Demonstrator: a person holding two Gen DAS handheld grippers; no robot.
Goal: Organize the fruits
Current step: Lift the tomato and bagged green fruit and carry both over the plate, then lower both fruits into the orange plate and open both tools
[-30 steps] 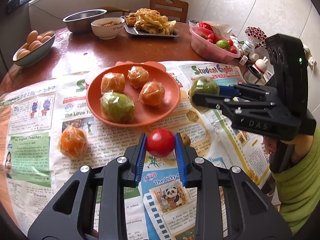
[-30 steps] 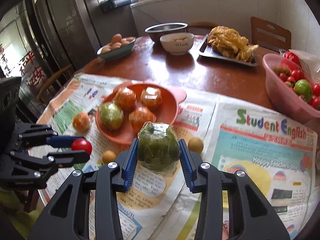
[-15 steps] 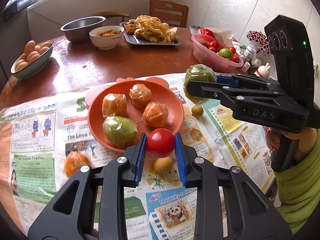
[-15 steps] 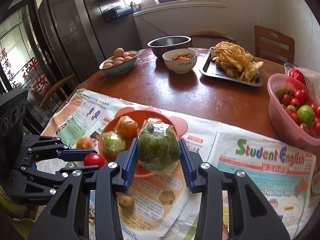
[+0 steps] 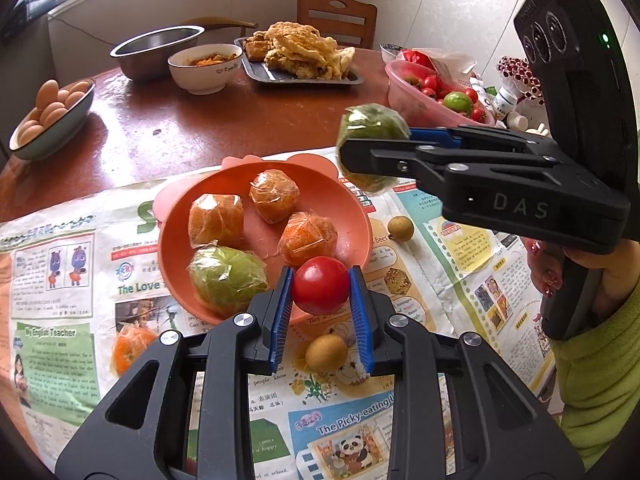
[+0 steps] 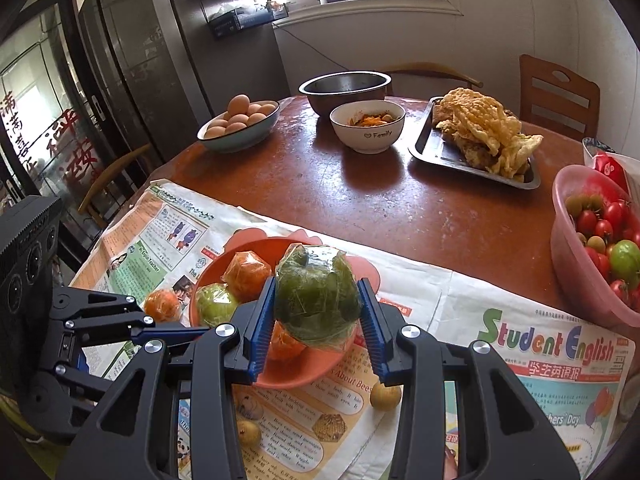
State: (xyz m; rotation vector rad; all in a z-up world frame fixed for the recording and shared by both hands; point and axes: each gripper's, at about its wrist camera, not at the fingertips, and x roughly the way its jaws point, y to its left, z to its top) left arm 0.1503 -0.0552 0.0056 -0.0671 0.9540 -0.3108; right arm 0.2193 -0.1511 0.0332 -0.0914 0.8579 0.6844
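My left gripper (image 5: 321,293) is shut on a red tomato (image 5: 320,285), held above the near rim of the orange plate (image 5: 352,200). The plate holds three wrapped oranges (image 5: 216,220) and a wrapped green fruit (image 5: 226,276). My right gripper (image 6: 317,314) is shut on a wrapped green fruit (image 6: 316,296), held above the plate's right edge (image 6: 304,368); it also shows in the left wrist view (image 5: 370,152). A wrapped orange (image 5: 128,348) and two small brown fruits (image 5: 326,354) lie on the newspaper.
A pink basin of tomatoes (image 6: 576,248) stands at the right. At the back are an egg bowl (image 6: 240,124), a steel bowl (image 6: 344,84), a white bowl (image 6: 368,124) and a tray of fried food (image 6: 476,140). Newspaper (image 6: 540,360) covers the near table.
Both grippers have risen and moved forward toward the plate with their fruits; the tomato now hangs over the plate's near rim and the green fruit over its right edge.
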